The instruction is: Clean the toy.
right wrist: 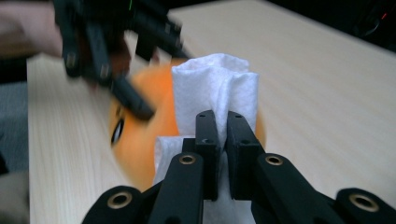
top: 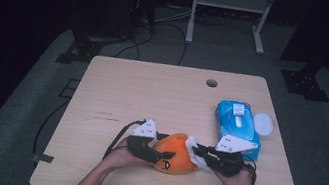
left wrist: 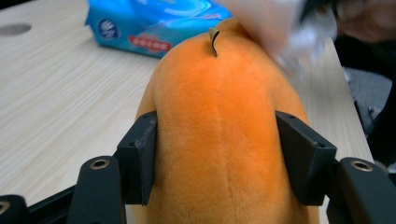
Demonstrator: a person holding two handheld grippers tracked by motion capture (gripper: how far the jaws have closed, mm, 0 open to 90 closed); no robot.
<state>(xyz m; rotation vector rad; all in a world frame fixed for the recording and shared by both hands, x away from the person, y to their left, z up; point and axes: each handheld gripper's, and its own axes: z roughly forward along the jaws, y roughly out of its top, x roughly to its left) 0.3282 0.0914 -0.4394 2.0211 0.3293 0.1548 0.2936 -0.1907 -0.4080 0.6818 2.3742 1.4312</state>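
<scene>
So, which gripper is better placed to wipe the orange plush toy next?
Right. The right gripper already pinches the white wipe against the orange plush toy; the left gripper clamps it steady.

A light wood-grain table (top: 152,95) with a round cable hole (top: 211,83) near its far edge. A blue wet-wipe pack (top: 237,126) lies flat near the right edge, with a white round lid (top: 263,124) just beside it. An orange plush toy (top: 172,160) rests near the front edge.

Bare table (top: 152,95) fills the frame's centre and left; the blue wipes pack (top: 237,126) and white lid (top: 263,124) block the right
</scene>
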